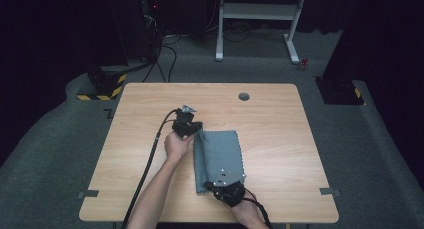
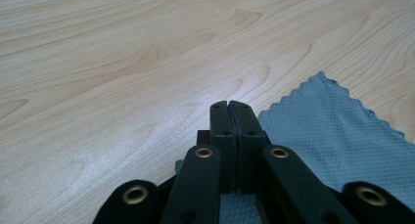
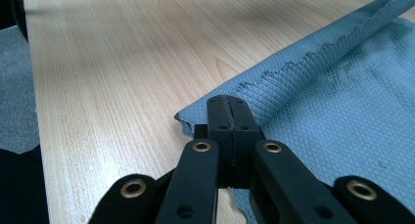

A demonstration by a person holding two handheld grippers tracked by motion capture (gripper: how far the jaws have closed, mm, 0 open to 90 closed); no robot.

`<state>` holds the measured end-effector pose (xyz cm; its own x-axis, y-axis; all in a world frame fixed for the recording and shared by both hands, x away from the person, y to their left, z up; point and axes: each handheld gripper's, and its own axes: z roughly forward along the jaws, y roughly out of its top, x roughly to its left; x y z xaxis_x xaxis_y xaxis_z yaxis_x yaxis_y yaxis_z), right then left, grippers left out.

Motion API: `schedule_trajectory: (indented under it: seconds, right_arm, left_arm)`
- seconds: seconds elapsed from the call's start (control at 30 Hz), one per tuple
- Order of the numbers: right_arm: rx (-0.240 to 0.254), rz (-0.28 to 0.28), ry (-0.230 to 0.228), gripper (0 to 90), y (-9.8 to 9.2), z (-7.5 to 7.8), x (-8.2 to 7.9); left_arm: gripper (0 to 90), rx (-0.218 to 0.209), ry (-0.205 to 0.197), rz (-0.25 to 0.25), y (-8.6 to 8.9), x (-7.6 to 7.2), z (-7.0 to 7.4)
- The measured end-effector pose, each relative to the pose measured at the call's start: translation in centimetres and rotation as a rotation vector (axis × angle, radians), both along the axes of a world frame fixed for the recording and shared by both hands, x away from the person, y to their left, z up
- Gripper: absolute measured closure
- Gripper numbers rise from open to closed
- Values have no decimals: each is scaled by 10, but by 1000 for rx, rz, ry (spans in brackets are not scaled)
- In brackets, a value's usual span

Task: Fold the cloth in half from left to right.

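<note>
Fingers of the left gripper and right gripper are pressed together, each pinching the grey microfibre cloth's edge. Bare tabletop lies open beyond both.

light: bright table, dark surround | glare: soft sheen | focus: near jaws blurred

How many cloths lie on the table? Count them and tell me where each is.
1. The grey-blue cloth lies folded on the wooden table, near its middle toward the person's side; a cloth beneath it would be hidden.
</note>
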<state>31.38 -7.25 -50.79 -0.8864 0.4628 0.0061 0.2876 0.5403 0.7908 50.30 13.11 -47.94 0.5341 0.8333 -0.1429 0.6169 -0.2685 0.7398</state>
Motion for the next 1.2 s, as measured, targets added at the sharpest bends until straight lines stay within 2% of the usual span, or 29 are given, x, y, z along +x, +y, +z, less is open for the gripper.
schedule_trajectory:
  seconds: [0.47, 0.57, 0.7, 0.87, 1.2]
  right_arm:
    - [7, -33, 8, 900, -15, -2, -2]
    - [10, -37, 7, 900, -19, -3, -2]
    - [12, -50, 9, 900, -25, -3, -3]
    - [17, -61, 7, 900, -32, -3, -5]
    - [19, -94, 14, 900, -47, -6, -7]
  left_arm:
    - [891, 8, -11, -25, -13, 2, 3]
    - [892, 23, -15, -41, -19, 3, 5]
    - [891, 24, -21, -61, -30, 4, 8]
    - [891, 12, -10, -67, -39, 5, 5]
    - [891, 19, -5, -81, -53, 8, 1]
